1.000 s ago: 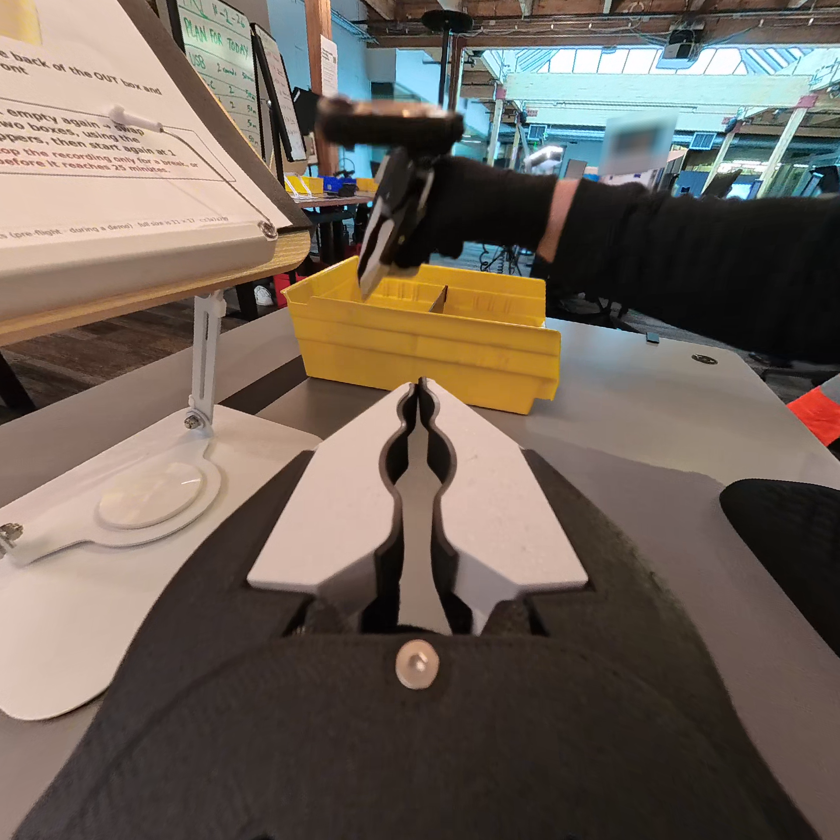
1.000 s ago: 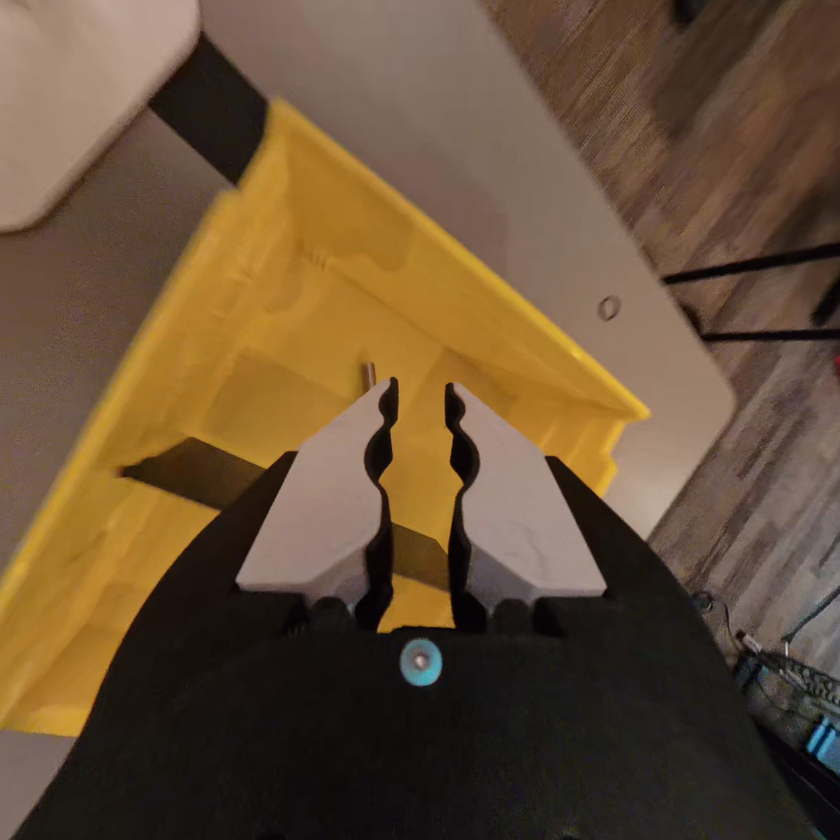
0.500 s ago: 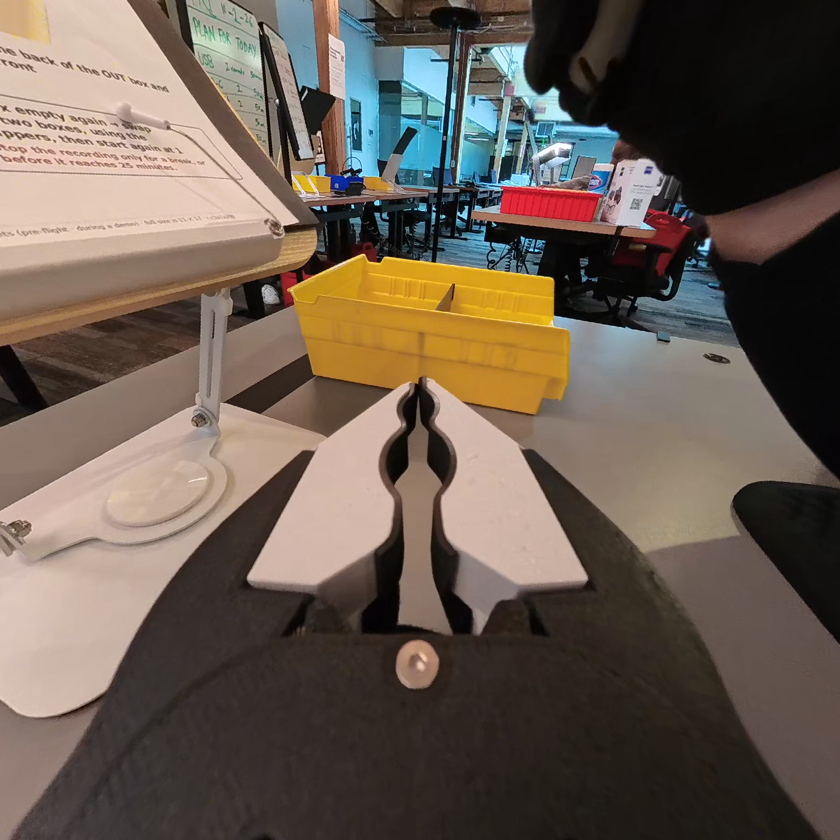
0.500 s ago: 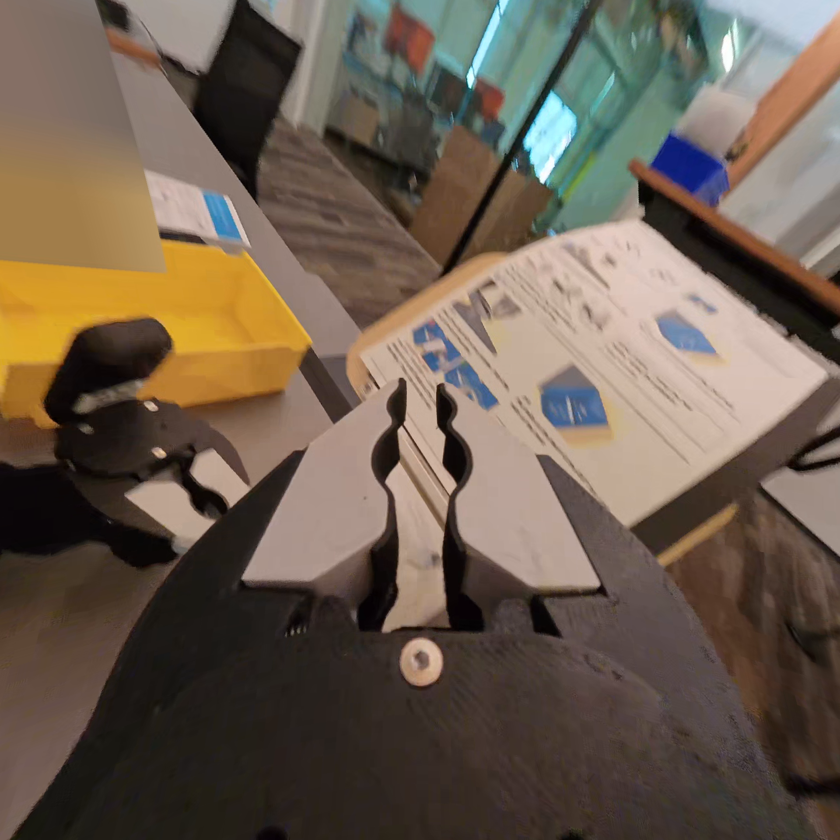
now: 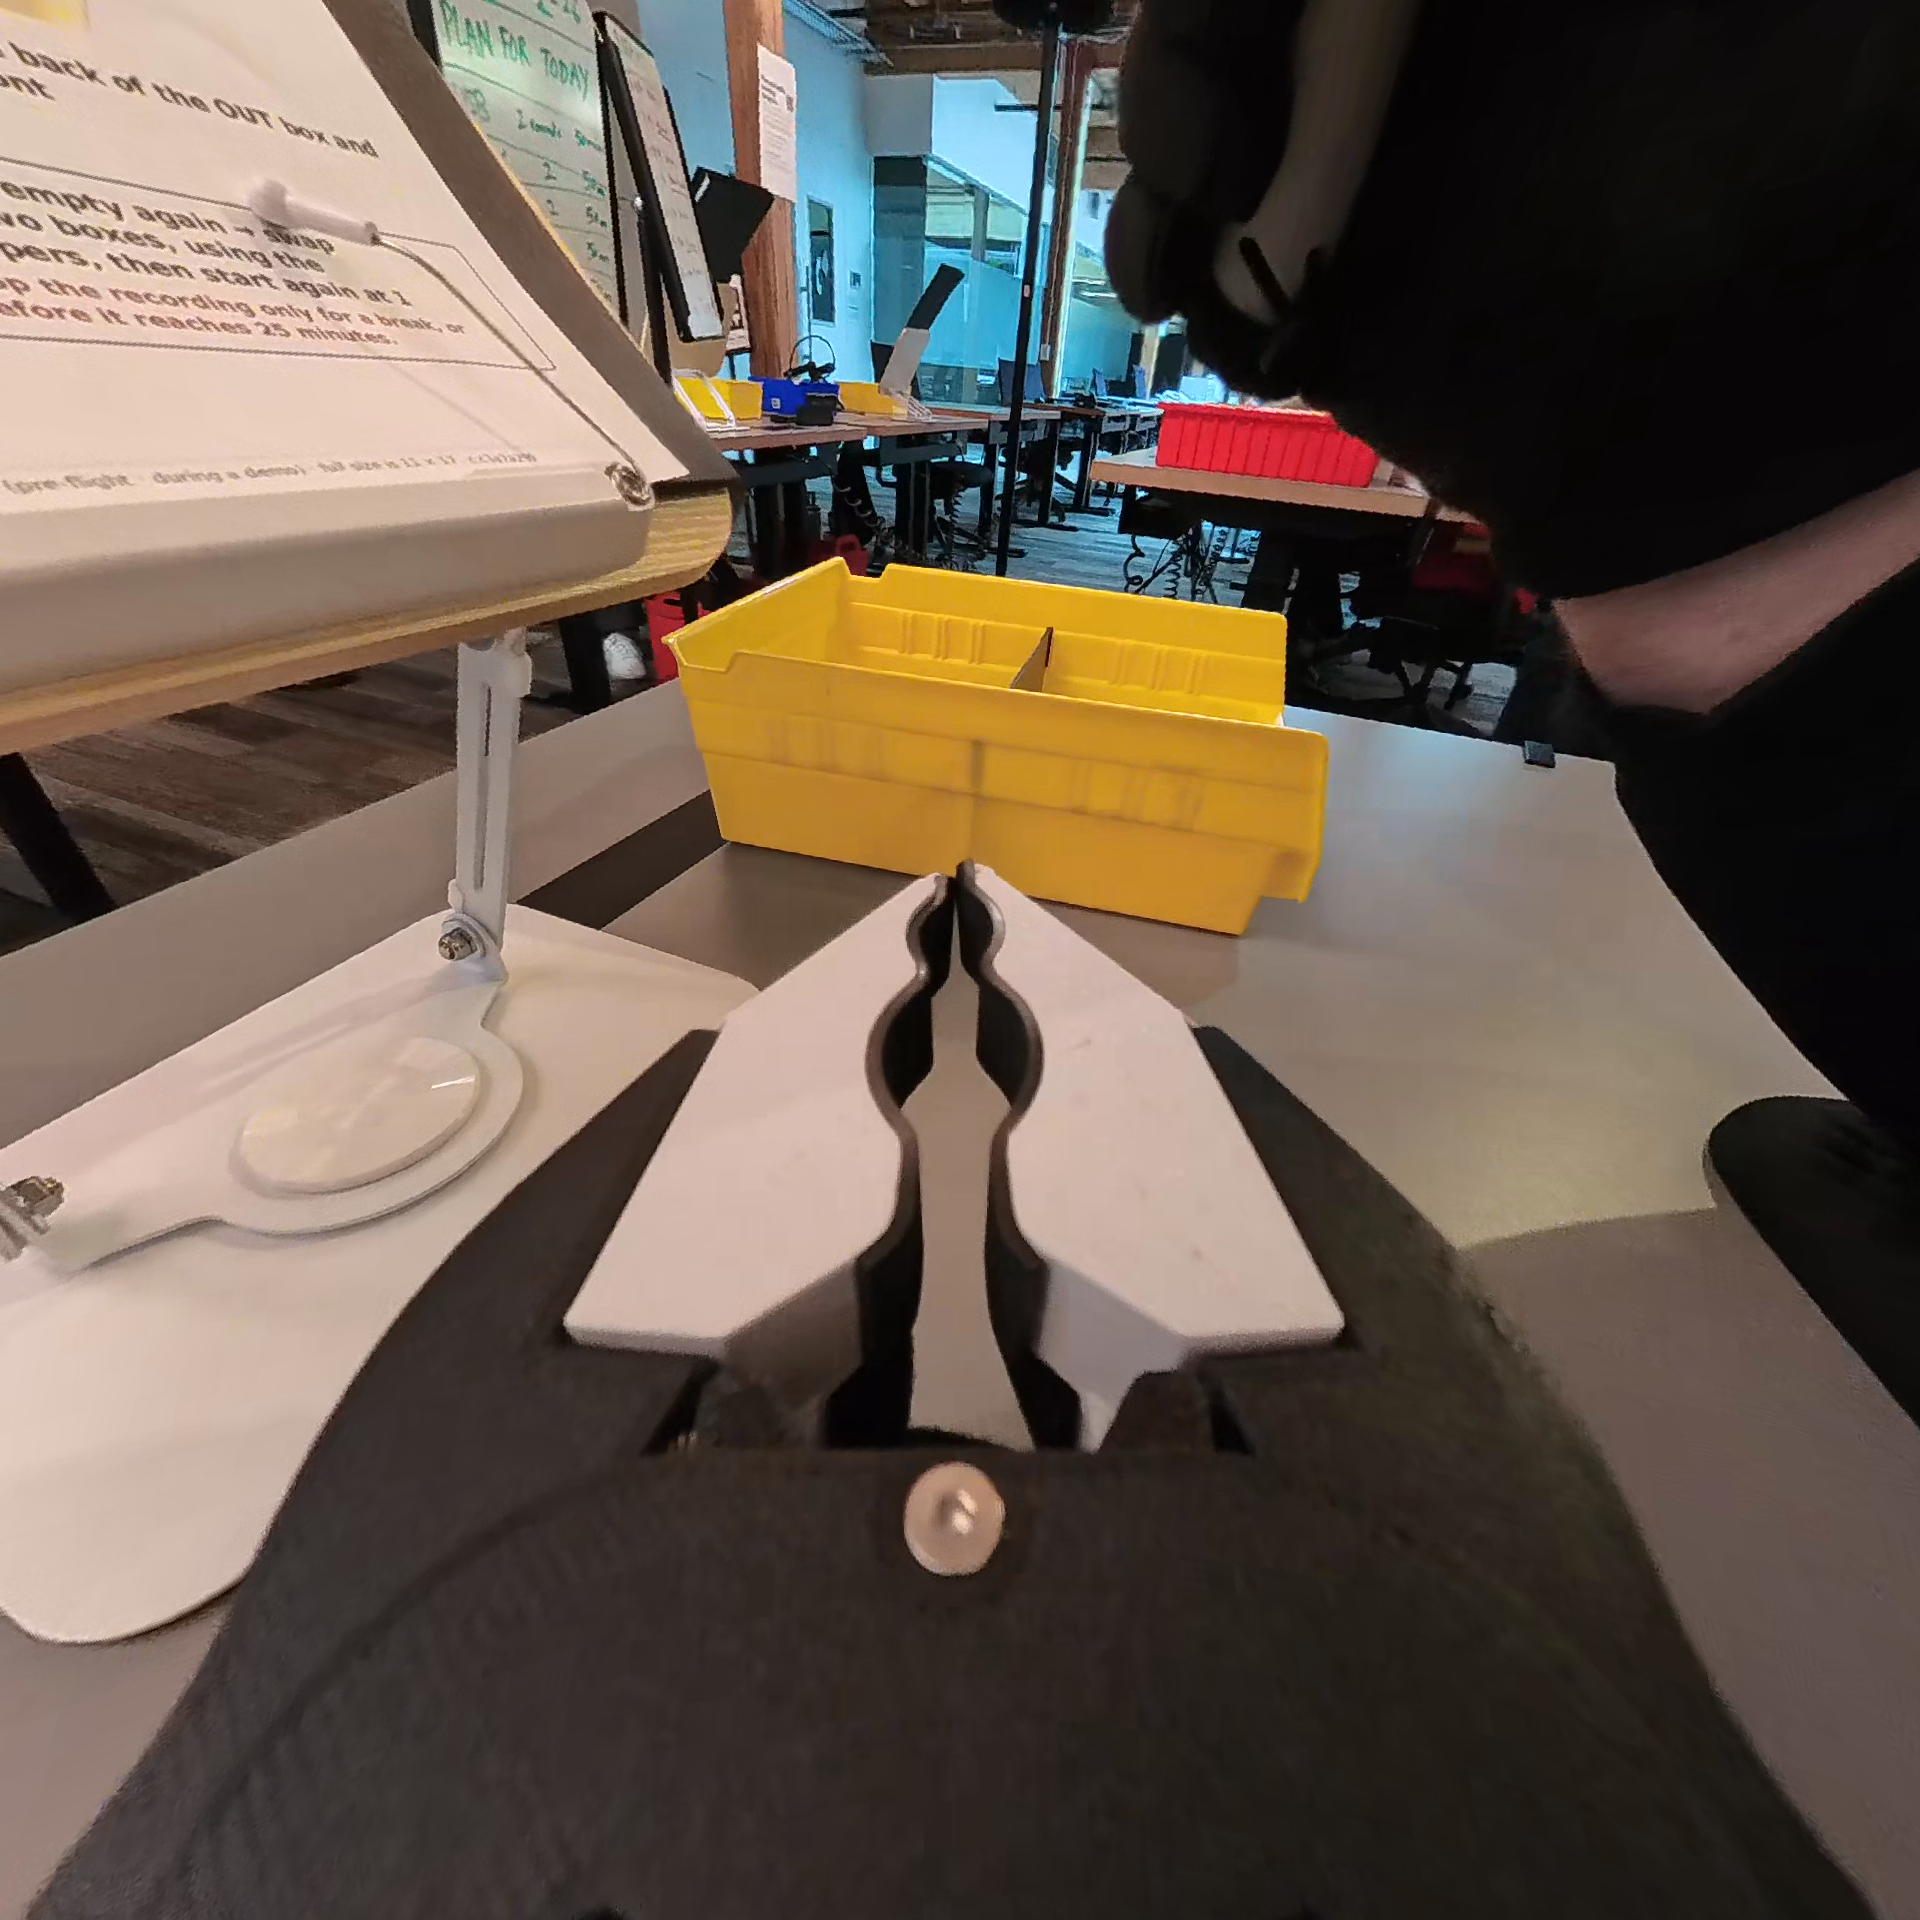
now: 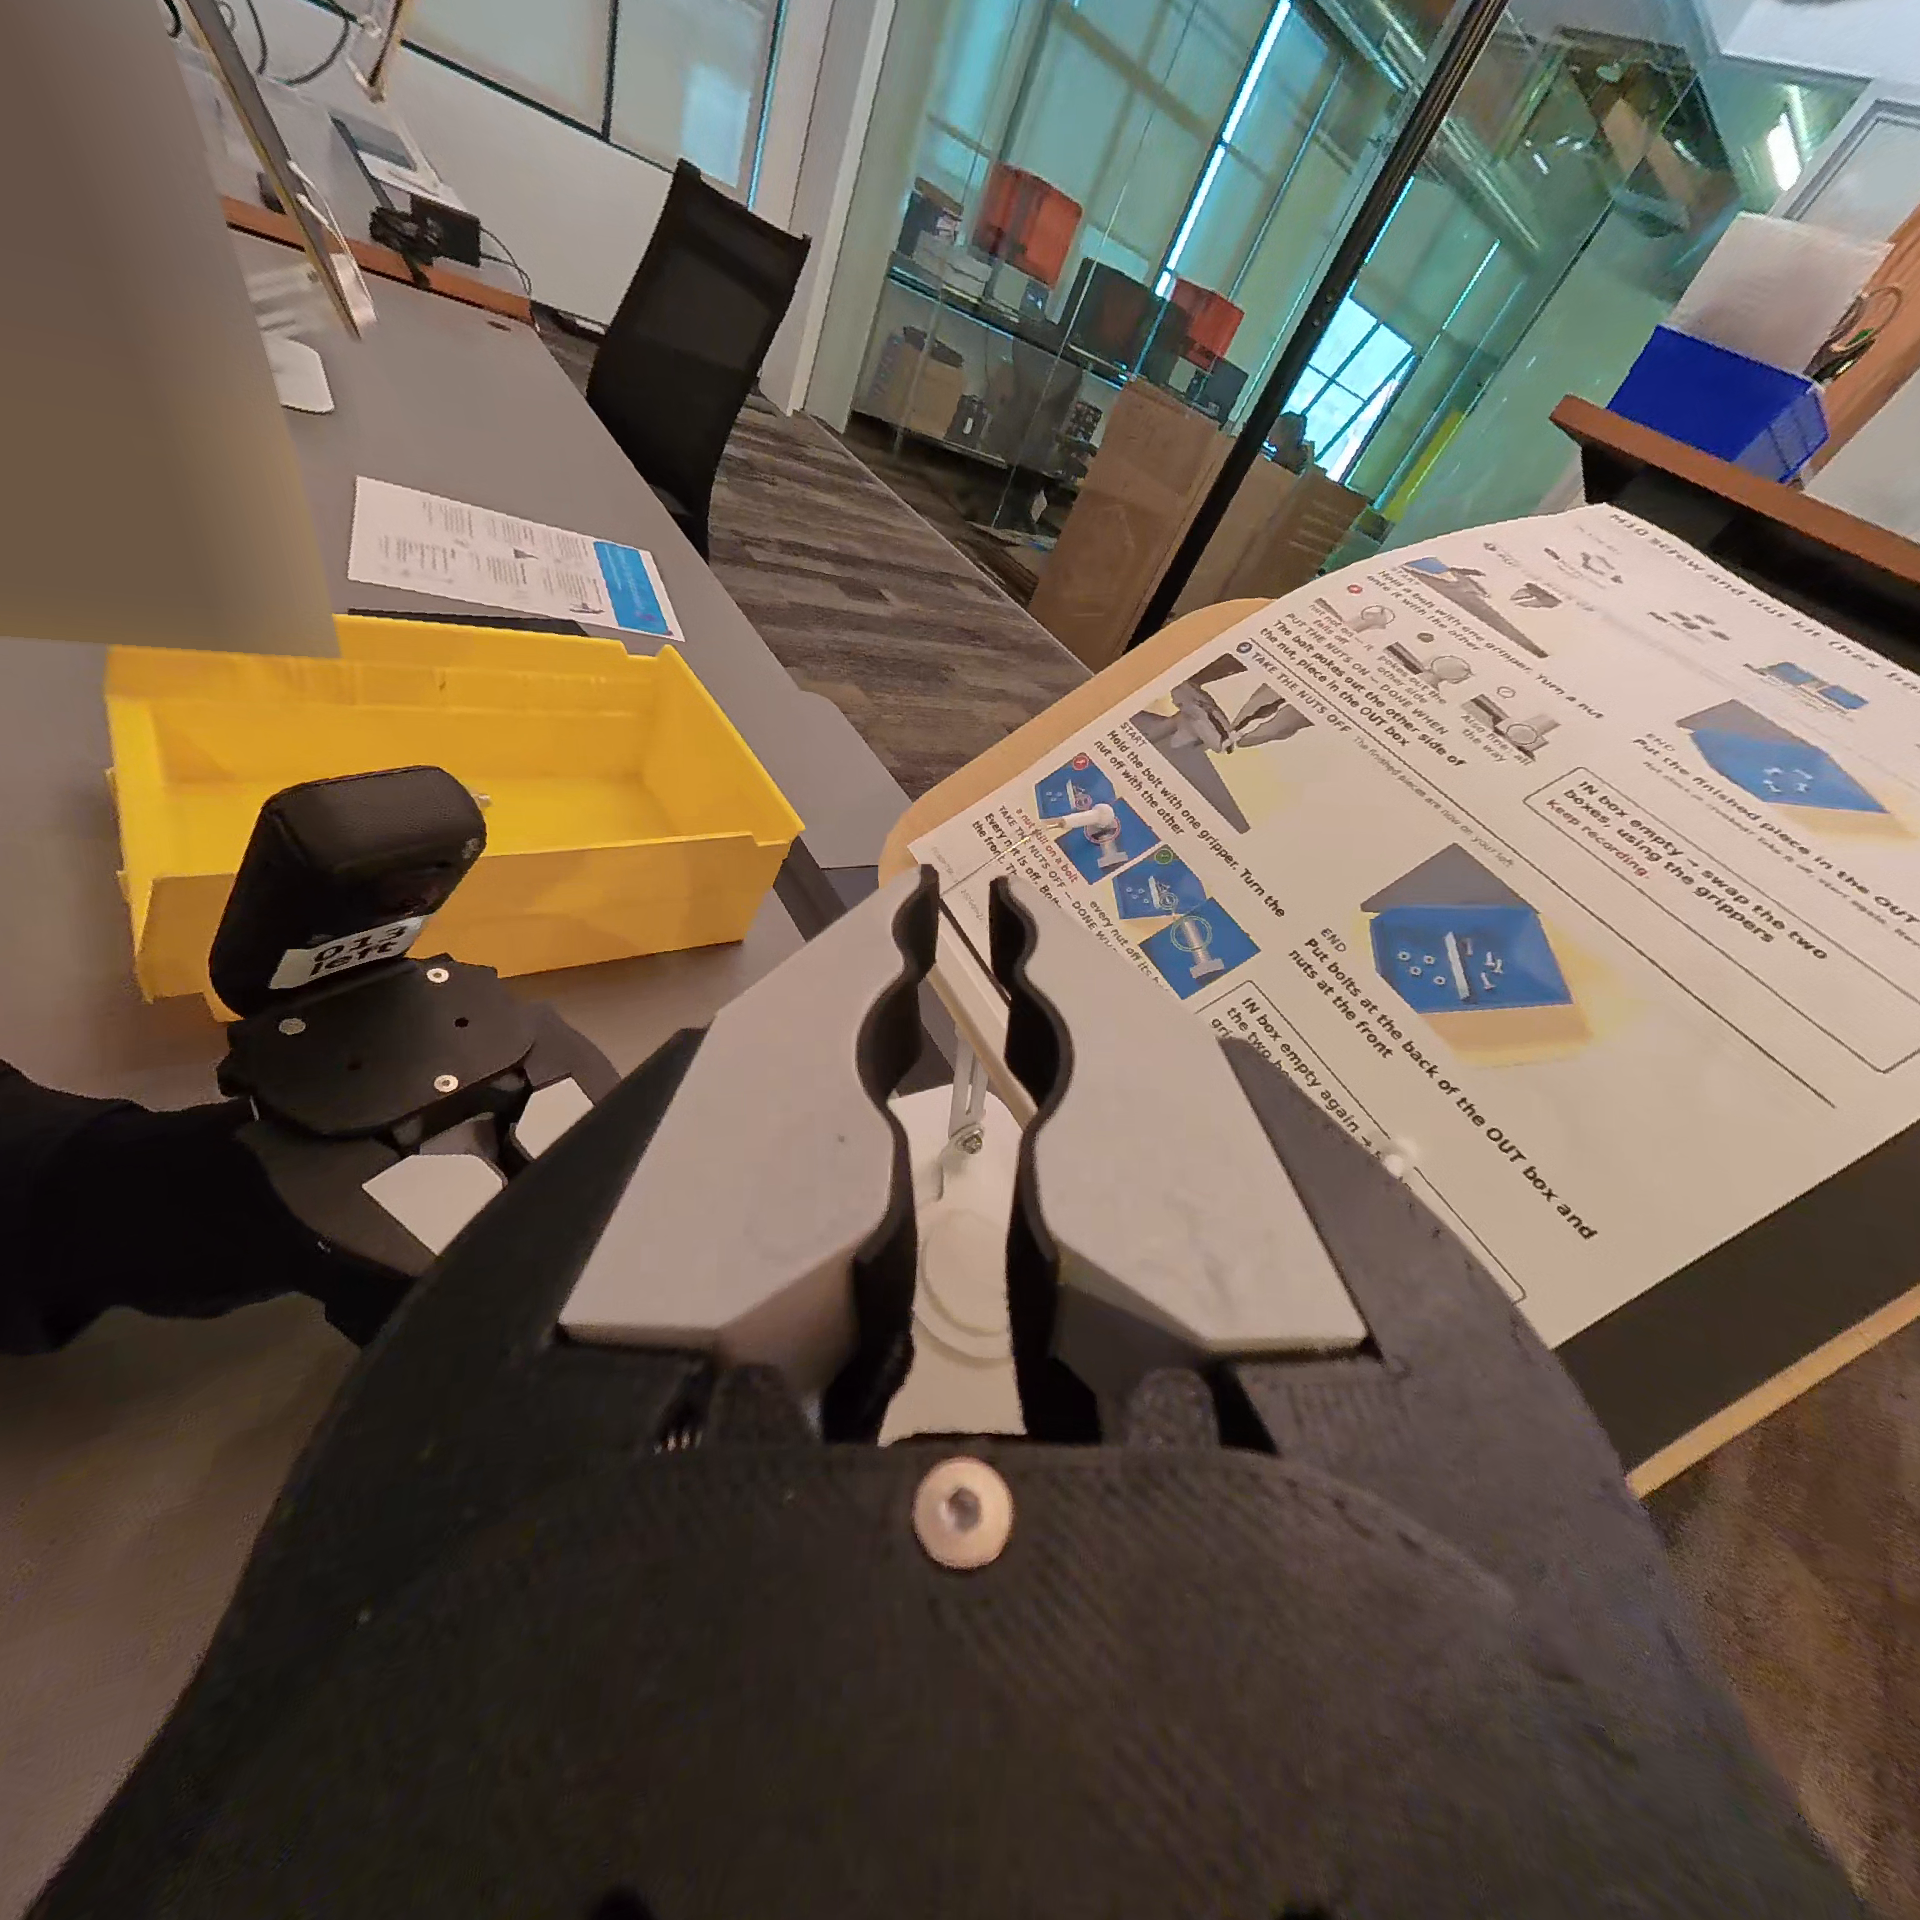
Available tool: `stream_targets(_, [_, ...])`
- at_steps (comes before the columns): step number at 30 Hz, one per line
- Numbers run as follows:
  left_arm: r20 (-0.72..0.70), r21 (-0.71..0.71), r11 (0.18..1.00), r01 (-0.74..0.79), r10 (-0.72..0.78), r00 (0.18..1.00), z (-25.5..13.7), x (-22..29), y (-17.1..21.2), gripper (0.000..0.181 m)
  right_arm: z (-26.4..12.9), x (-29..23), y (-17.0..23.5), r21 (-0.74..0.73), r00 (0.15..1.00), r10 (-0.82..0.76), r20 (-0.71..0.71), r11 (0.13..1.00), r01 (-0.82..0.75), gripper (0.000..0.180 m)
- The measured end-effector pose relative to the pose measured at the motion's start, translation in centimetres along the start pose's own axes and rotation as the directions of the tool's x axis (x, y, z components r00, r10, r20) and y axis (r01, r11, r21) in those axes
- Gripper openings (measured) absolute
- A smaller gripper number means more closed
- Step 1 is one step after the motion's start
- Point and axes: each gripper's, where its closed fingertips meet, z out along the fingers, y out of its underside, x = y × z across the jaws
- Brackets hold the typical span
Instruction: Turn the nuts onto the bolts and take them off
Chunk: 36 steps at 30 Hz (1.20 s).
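No nuts or bolts show in either view. My left gripper (image 5: 956, 883) rests low over the grey table (image 5: 1455, 1039), shut and empty, pointing at a yellow bin (image 5: 997, 821) with a dark divider. It also shows in the right wrist view (image 6: 457, 1153), with its black camera on top. My right gripper (image 6: 964, 896) is held above the table, jaws a narrow gap apart and empty, facing the instruction board (image 6: 1507, 883). Its gloved hand (image 5: 1403, 208) fills the upper right of the left wrist view.
A second yellow bin (image 6: 644, 862) stands behind my left gripper; what shows of its inside looks empty. The instruction board (image 5: 260, 364) overhangs the table on a white stand (image 5: 312, 1195). A printed sheet (image 6: 509, 561) lies on the table, with a black chair (image 6: 696, 332) beyond. My right fingertips sit around 15 cm from my left ones.
My right gripper has swung up and away from above the divided yellow bin and now faces the instruction board beside my left gripper. My left gripper has stayed put, shut.
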Motion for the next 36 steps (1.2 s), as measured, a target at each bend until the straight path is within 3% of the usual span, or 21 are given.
stream_targets(13, [0.078,0.057,0.997,-0.043,0.039,0.996,-1.8,-0.9,-2.3,0.000,0.2,-0.1,1.1,-0.054,1.000,-0.021,0.019,0.998,0.022,0.009])
stream_targets(24, [0.082,0.175,0.976,-0.130,0.117,0.990,-3.9,1.1,-8.0,0.003,-0.8,0.7,0.8,-0.011,0.999,0.013,0.031,1.000,-0.013,0.009])
stream_targets(30, [0.033,0.139,0.977,-0.162,0.159,0.987,-4.2,3.1,-9.6,0.004,-1.3,1.3,1.1,-0.005,0.998,0.045,0.039,0.999,-0.045,0.010])
stream_targets(36, [0.100,-0.005,0.964,-0.268,0.267,0.959,-7.0,2.7,-10.9,0.008,-1.1,1.3,2.0,-0.040,0.998,0.046,0.047,0.998,-0.044,0.011])
